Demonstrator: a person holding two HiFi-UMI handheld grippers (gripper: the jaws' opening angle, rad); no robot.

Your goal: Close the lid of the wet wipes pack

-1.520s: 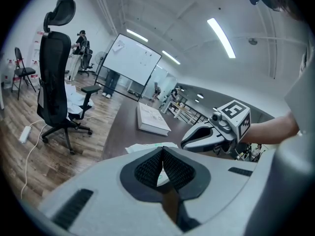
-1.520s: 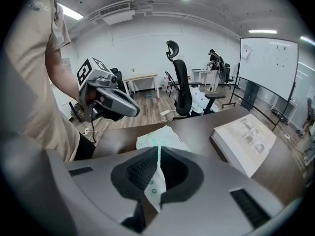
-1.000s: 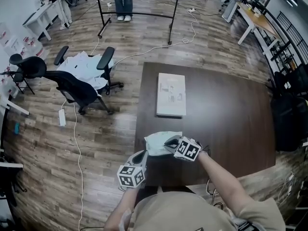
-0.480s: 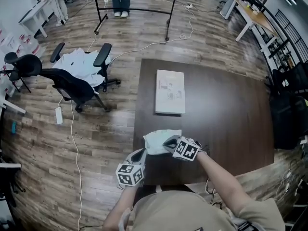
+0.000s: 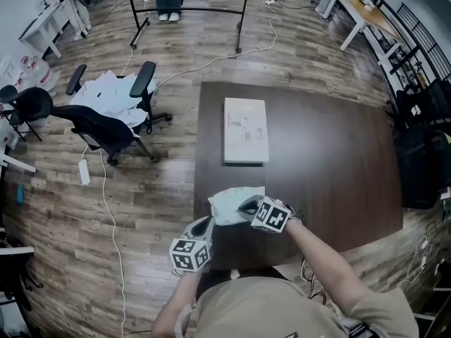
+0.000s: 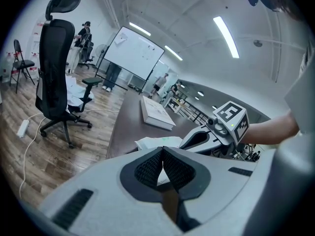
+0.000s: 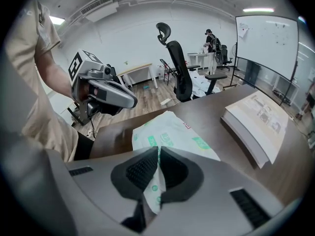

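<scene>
I am pinching the wet wipes pack (image 5: pixel 231 203) with left gripper (image 5: pixel 209 222) and right gripper (image 5: pixel 245 206) at the dark table (image 5: pixel 331 153) edge; book (image 5: pixel 245 129) lying beyond, office chair (image 5: pixel 99 122) on wood floor (image 5: pixel 141 213).

- A dark brown table (image 5: pixel 338 160) stands on a wood-plank floor (image 5: pixel 63 259).
- A white book (image 5: pixel 245 129) lies flat on the table, toward its far left side.
- A black office chair (image 5: pixel 91 127) stands left of the table, with white cloth (image 5: pixel 106 94) heaped just behind it.
- A white cable (image 5: pixel 109 210) trails over the floor near a power strip (image 5: pixel 84 172).
- A black bag (image 5: pixel 423 153) sits beside the table's right edge.
</scene>
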